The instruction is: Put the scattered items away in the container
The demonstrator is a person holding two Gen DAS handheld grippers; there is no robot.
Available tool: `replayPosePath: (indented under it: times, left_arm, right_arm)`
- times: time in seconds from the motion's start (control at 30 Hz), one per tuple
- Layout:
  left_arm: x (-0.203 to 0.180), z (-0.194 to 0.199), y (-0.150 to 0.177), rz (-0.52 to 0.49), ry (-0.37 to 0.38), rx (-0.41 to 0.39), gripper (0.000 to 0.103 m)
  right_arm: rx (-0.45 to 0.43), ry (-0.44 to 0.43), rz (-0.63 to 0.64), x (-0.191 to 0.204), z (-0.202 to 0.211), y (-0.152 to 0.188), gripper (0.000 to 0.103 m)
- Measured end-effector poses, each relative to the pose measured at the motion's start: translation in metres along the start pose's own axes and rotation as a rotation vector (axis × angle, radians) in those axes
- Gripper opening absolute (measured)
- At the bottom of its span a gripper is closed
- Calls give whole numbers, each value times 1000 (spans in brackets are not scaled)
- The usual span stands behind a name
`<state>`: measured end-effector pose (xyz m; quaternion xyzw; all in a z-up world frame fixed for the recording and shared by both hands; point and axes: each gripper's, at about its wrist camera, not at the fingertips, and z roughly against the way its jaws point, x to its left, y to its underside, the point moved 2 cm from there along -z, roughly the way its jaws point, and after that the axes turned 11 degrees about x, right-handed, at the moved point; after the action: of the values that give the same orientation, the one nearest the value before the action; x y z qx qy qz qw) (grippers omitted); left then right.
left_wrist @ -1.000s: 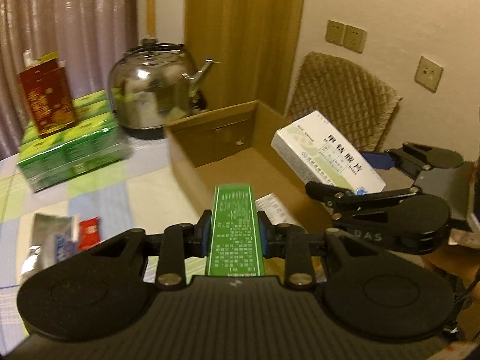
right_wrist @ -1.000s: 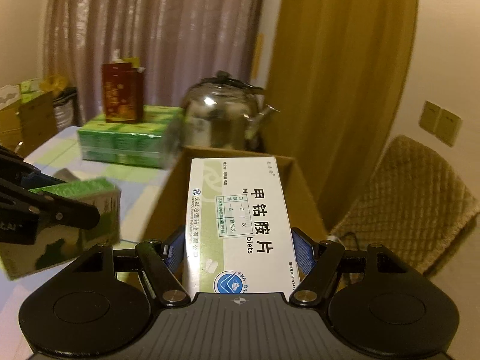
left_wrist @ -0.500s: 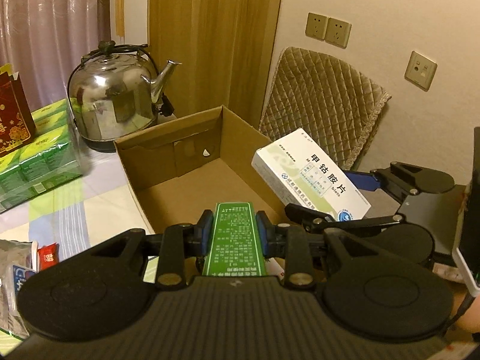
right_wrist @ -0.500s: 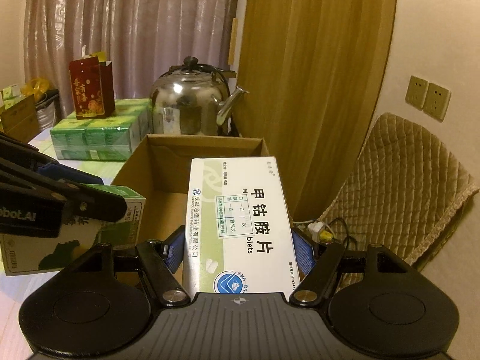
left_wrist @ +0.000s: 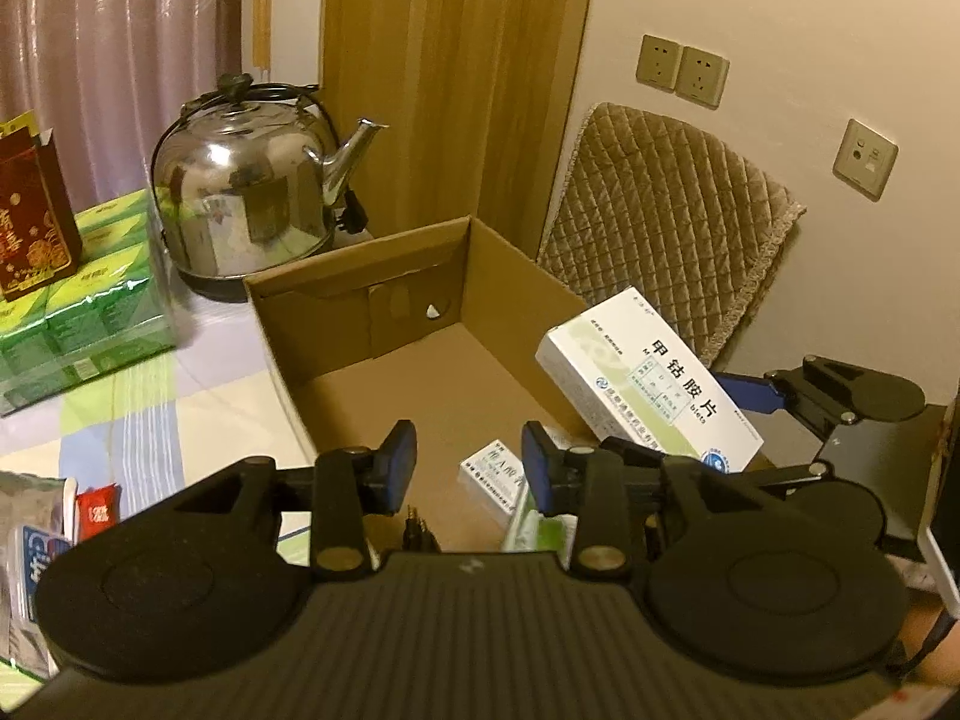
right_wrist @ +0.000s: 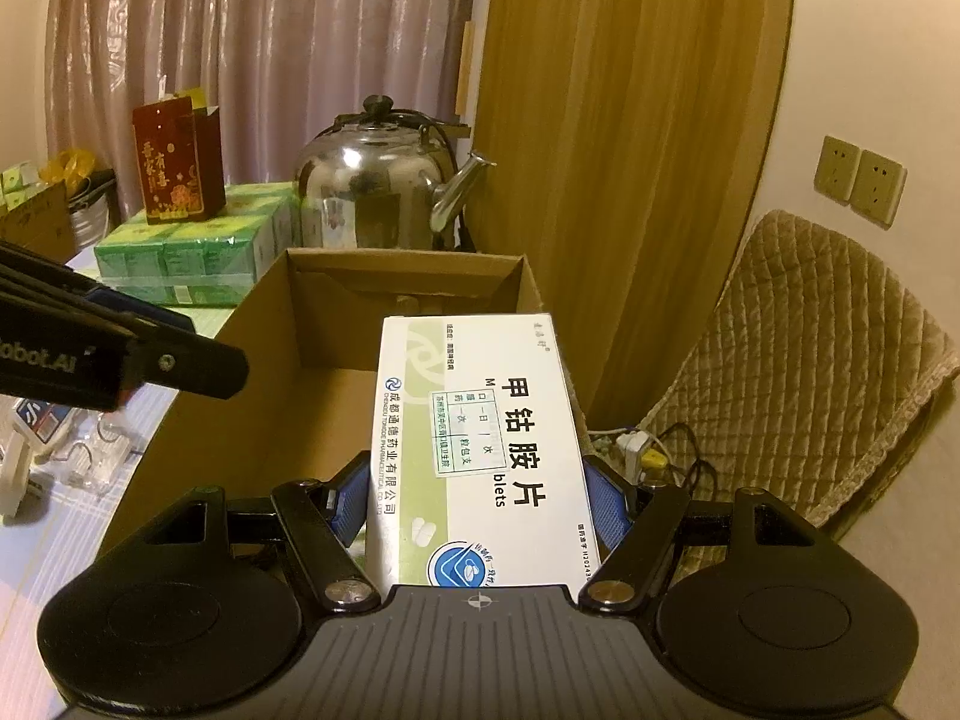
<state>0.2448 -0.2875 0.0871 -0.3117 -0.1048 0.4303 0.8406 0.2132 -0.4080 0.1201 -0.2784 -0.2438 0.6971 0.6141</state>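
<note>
Left gripper (left_wrist: 468, 459) jaws opening, empty, over cardboard box (left_wrist: 360, 282); right gripper (left_wrist: 708, 420) clamps white carton (left_wrist: 648, 387).

steel kettle (left_wrist: 246, 204) | red carton (right_wrist: 178, 165) | quilted chair (left_wrist: 666, 222)

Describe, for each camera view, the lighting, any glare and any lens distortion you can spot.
Left wrist view: dim warm light, bright glare on the steel kettle, door edge bowed by fisheye, dark vignette in the corners. Right wrist view: same amber cast, highlights on the kettle, curtain folds curving outward.
</note>
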Motion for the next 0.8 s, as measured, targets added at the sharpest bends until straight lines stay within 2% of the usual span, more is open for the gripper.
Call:
replayPosePath:
  times: [0.53, 0.77, 0.8]
  left_arm:
    - [16, 11, 20, 24, -22, 12, 37]
    - [23, 11, 25, 43, -30, 15, 41]
    - [24, 11, 26, 46, -32, 16, 42]
  right_arm:
    - [7, -17, -3, 9, -4, -4, 69]
    - [1, -52, -60, 7, -10, -7, 69]
    - [-1, -58, -72, 5, -11, -7, 72]
